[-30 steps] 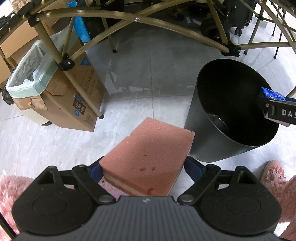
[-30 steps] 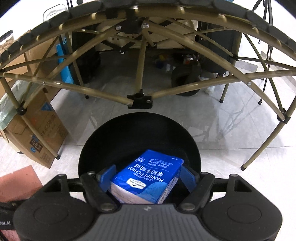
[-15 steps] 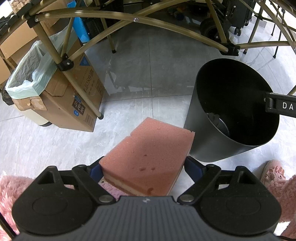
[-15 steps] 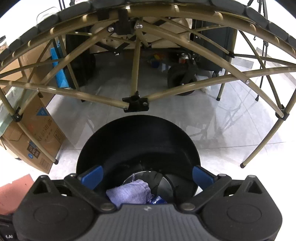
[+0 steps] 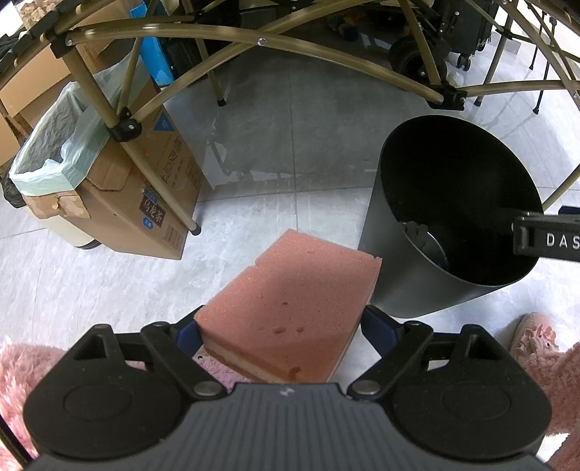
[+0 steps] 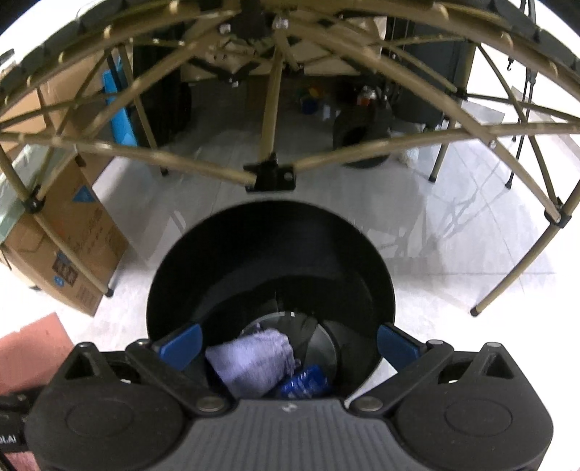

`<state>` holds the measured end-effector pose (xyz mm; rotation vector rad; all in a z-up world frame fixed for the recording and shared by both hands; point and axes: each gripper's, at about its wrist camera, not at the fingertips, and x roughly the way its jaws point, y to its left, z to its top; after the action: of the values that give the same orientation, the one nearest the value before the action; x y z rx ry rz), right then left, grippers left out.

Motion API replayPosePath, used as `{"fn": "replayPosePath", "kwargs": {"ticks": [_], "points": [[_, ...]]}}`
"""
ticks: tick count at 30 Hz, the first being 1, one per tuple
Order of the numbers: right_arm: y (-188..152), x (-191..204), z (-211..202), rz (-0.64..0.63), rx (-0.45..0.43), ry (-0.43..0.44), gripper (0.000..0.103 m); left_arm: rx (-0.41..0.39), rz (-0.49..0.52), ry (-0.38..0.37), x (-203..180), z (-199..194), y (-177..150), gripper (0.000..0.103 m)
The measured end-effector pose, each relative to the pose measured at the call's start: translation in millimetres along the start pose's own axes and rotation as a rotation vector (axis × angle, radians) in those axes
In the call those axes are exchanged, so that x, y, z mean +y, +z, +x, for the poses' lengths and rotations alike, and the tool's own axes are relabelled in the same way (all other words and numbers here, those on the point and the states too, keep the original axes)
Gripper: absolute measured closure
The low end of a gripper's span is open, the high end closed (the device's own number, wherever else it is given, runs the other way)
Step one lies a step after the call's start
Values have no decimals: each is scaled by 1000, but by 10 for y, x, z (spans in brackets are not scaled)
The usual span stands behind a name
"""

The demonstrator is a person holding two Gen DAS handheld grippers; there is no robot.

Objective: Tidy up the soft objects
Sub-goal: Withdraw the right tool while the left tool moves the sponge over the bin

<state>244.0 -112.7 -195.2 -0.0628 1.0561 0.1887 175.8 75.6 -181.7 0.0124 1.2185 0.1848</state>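
Note:
My left gripper (image 5: 281, 331) is shut on a pink sponge (image 5: 290, 300), held above the tiled floor just left of a black round bin (image 5: 395, 261). My right gripper (image 6: 288, 342) hangs over the mouth of the same bin (image 6: 174, 275), its blue pads spread wide and nothing between them. At the bottom of the bin lie a pale lilac cloth (image 6: 253, 360) and a blue tissue pack (image 6: 304, 382). The sponge (image 6: 29, 347) also shows at the left edge of the right wrist view.
A folding frame of tan tubes (image 5: 224, 32) arches over the floor. A cardboard box (image 5: 145, 203) lined with a green bag stands at the left. Pink fluffy slippers (image 5: 540, 344) sit at the lower corners. A wheeled cart (image 6: 362, 141) stands at the back.
The right gripper opened and let go of the blue tissue pack, which dropped into the bin beside the cloth. The left gripper kept still with the sponge.

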Motion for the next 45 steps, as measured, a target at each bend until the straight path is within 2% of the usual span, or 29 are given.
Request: {"fn": "replayPosePath", "kwargs": {"ticks": [8, 16, 30, 45], "points": [[-32, -27, 41, 16, 108, 28, 0, -2, 9, 6, -23, 3, -5, 14], [-47, -43, 37, 18, 143, 41, 0, -3, 14, 10, -30, 8, -4, 14], [-47, -202, -33, 34, 149, 31, 0, -37, 39, 23, -111, -120, 29, 14], [-59, -856, -294, 179, 79, -13, 0, -66, 102, -16, -478, -296, 255, 14]]}}
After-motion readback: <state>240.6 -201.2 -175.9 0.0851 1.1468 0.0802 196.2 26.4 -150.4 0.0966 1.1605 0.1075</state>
